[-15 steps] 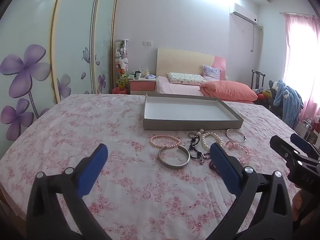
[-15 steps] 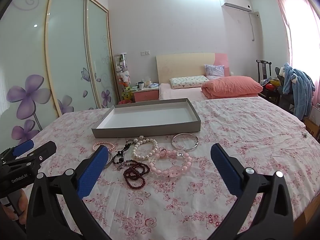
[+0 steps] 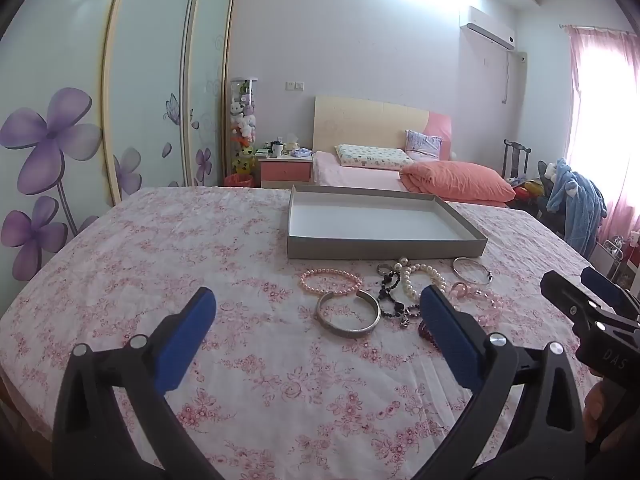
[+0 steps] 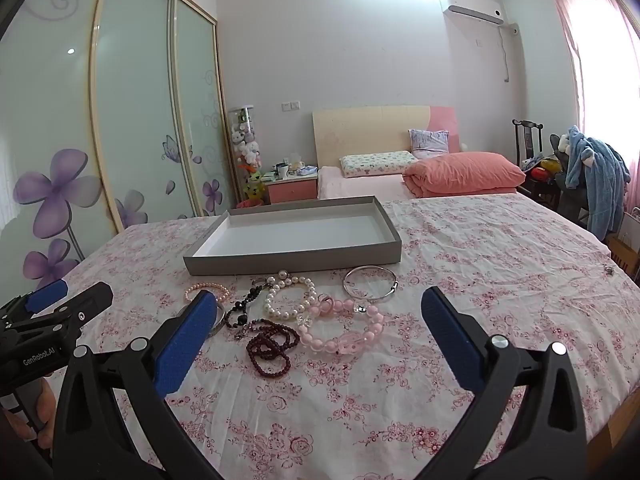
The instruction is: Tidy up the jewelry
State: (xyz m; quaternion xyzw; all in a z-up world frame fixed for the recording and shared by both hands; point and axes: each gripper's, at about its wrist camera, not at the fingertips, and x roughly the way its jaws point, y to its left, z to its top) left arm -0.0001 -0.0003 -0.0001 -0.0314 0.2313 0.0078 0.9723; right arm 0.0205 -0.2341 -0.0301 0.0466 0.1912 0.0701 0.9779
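The left gripper (image 3: 316, 312) and right gripper (image 4: 316, 312) are both wide open, holding nothing. The bracelets (image 4: 340, 328) lie just near the gray box (image 4: 296, 256).

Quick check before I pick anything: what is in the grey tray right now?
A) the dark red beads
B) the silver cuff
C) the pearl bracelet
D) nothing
D: the tray shows only its bare white floor, and the bracelets all lie on the floral cloth in front of it.
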